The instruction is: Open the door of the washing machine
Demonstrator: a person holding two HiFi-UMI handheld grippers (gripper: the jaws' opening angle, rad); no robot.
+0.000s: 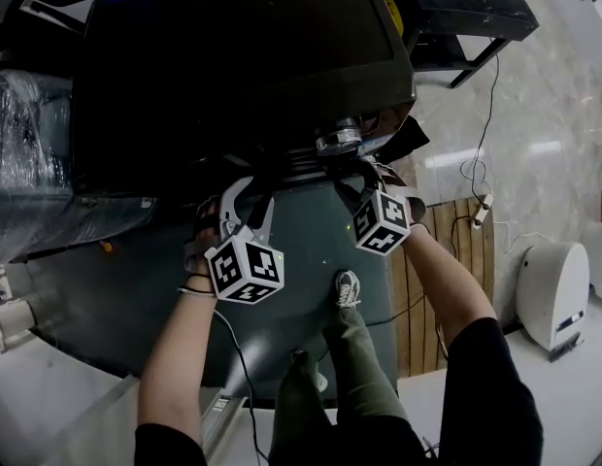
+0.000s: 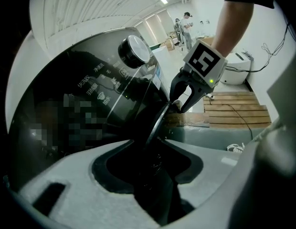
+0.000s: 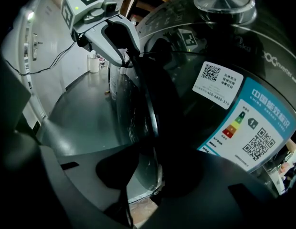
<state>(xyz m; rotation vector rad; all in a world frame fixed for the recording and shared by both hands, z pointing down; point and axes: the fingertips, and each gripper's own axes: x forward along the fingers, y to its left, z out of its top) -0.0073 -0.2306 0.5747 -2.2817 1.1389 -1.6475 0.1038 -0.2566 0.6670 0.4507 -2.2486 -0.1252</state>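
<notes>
A black front-loading washing machine [image 1: 233,56] stands under me, its silver knob [image 2: 133,51] on the glossy panel. The round door's dark rim [image 2: 157,123] stands a little off the front. My left gripper [image 2: 153,175] has its jaws closed on that rim low down. My right gripper [image 2: 179,104] clamps the same rim further along. In the right gripper view the rim [image 3: 150,113] runs between the right gripper's [image 3: 148,185] own jaws up to the left gripper [image 3: 124,56]. From the head view the left gripper [image 1: 245,187] and the right gripper [image 1: 364,173] reach under the machine's overhang, so the door is hidden.
A white appliance [image 1: 553,289] sits at the right on the pale floor. A wooden pallet [image 1: 456,289] and a cable with power strip [image 1: 481,212] lie beside the machine. My shoe [image 1: 348,287] rests on the dark mat. A plastic-wrapped object [image 1: 29,134] stands at the left.
</notes>
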